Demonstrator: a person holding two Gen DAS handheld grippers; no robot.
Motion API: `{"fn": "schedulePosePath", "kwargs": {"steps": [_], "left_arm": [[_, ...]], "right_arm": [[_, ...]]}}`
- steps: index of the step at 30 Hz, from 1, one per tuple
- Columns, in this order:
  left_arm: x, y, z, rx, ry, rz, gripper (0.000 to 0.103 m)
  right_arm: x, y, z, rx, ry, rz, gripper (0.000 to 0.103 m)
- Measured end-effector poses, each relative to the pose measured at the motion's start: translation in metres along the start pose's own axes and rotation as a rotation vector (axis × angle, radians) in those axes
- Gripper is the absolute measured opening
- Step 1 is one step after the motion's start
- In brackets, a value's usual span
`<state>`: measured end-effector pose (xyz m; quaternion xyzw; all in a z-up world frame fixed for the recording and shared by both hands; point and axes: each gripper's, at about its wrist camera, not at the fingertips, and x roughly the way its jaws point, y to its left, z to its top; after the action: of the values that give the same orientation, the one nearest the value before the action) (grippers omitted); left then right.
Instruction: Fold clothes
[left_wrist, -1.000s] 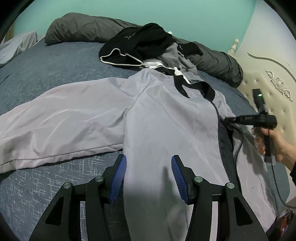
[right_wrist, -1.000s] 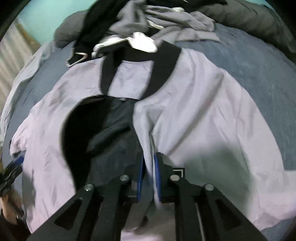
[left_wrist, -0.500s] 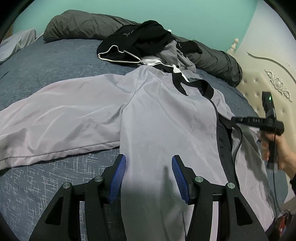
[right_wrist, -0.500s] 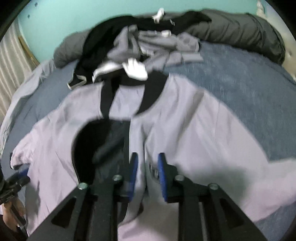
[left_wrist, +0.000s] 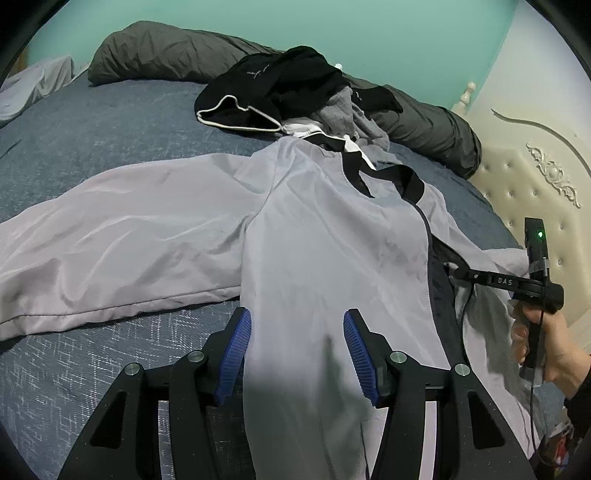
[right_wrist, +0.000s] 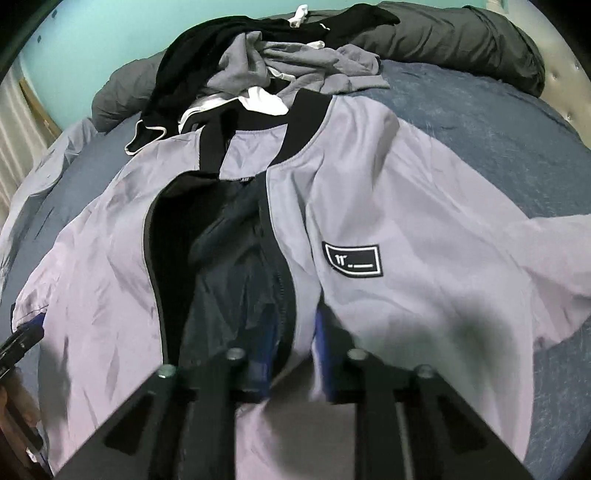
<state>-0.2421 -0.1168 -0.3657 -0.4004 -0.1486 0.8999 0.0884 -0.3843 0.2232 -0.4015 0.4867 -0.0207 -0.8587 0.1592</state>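
A pale grey jacket (left_wrist: 314, 240) with a black collar (left_wrist: 410, 181) lies spread front-up on the bed. My left gripper (left_wrist: 297, 347) hovers open over its lower left front panel, with the fabric lying below the blue pads. My right gripper (right_wrist: 295, 343) is closing on the zip edge of the other front panel, and that fabric runs between its pads. Beside that edge the dark lining (right_wrist: 221, 258) shows, and a black logo patch (right_wrist: 352, 258) sits on the held panel. In the left wrist view the right gripper (left_wrist: 454, 273) reaches in from the right, held by a hand (left_wrist: 554, 350).
A heap of black and grey clothes (left_wrist: 280, 85) lies just past the collar. Behind it stretches a dark grey duvet (left_wrist: 159, 51). A cream headboard (left_wrist: 535, 177) borders the bed on the right. Blue bedding (left_wrist: 92, 122) lies bare to the left.
The right gripper has shifted sideways with the panel edge, drawing the jacket front wider open. The logo patch and more lining now show. The left gripper has stayed put.
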Motion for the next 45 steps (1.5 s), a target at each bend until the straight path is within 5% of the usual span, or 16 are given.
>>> {"fn": "schedulePosePath", "kwargs": {"steps": [6,11,15,20,22,27,33,41,45], "left_arm": [[-0.001,0.000,0.001,-0.003,-0.003,-0.005,0.057],[-0.003,-0.004,0.001,0.007,0.002,-0.010,0.057],[-0.004,-0.003,0.001,0.001,-0.002,-0.010,0.057],[-0.007,-0.004,0.002,0.003,-0.007,-0.011,0.057],[-0.007,-0.005,0.002,0.003,-0.010,-0.012,0.057],[-0.007,-0.003,0.003,0.001,-0.008,-0.013,0.057],[-0.006,-0.002,0.003,-0.001,-0.006,-0.015,0.057],[-0.007,-0.003,0.003,-0.005,-0.004,-0.015,0.057],[-0.007,-0.009,0.001,0.015,0.003,-0.021,0.057]], "right_arm": [[0.009,0.031,0.012,-0.067,0.042,0.101,0.013],[0.043,0.036,0.014,-0.038,0.201,0.132,0.023],[0.007,0.035,0.015,-0.012,0.079,0.155,0.033],[-0.036,0.017,0.006,0.032,-0.090,0.123,0.033],[-0.033,0.016,0.001,0.028,-0.073,0.105,0.018],[-0.007,0.038,-0.005,-0.028,-0.025,0.095,0.009],[0.039,0.064,-0.005,-0.044,0.087,0.088,0.008],[0.006,0.041,-0.007,0.011,-0.002,0.104,0.008],[0.021,0.032,-0.022,0.016,0.114,0.170,0.008]]}}
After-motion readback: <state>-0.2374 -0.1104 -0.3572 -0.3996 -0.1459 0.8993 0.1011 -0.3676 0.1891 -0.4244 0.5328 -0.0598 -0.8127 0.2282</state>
